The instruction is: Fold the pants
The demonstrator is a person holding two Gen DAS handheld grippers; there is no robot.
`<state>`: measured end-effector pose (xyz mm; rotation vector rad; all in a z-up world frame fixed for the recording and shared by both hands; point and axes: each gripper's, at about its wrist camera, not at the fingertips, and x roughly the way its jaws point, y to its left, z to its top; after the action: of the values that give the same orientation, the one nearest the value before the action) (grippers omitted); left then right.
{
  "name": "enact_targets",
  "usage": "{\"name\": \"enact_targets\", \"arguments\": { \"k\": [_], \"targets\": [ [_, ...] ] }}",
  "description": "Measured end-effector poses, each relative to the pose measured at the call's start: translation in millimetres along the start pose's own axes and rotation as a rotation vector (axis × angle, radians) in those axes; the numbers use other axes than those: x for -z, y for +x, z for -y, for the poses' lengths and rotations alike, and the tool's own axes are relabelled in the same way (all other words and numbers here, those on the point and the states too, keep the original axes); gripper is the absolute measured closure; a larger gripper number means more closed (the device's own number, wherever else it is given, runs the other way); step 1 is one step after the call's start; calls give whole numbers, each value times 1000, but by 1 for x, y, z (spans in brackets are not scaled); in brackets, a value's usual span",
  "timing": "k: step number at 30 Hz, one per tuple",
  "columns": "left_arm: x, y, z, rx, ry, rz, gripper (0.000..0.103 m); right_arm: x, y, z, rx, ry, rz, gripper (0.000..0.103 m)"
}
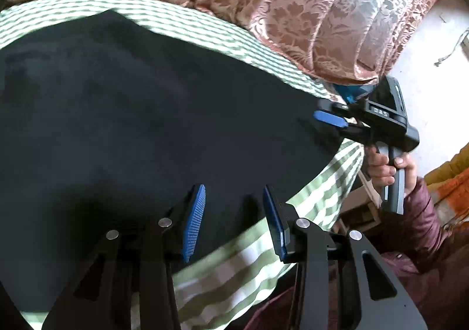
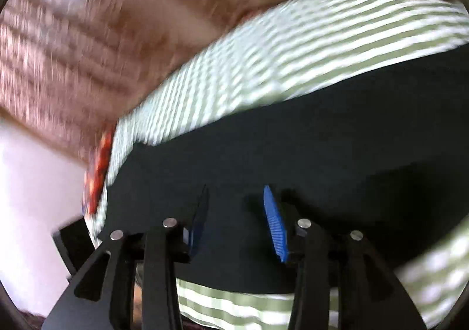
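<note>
Black pants lie flat on a green-and-white checked cloth (it covers the whole work surface). Behind it hangs a brown floral drape, with pale floor beside. Left gripper and right gripper both stand spread over the pants, pinching nothing.

Green-and-white checked cloth spread over the surface, brown floral bedding heaped behind, pale floor lit brightly beyond
</note>
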<state>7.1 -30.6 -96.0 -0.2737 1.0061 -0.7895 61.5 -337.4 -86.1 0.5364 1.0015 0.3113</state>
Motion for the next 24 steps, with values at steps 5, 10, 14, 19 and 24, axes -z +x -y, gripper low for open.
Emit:
{"name": "enact_targets", "arguments": {
  "k": [5, 10, 14, 19, 24],
  "targets": [
    [6, -34, -13, -1, -49, 82, 63, 5, 18, -17, 4, -100, -83, 64],
    [-4, -58, -40, -87, -99, 176, 63, -38, 29, -56, -176, -165, -67, 64],
    [-7, -65, -55, -133, -135, 191, 63, -76, 102, -107, -328, -220, -191, 62],
    [-1, -69, -71, -138, -169, 182, 63, -111, 186, -149, -362, -241, -296, 56],
    [-1, -66, -77, -109, -189, 182, 63, -124, 226, -160, -359, -290, -425, 56]
  ]
}}
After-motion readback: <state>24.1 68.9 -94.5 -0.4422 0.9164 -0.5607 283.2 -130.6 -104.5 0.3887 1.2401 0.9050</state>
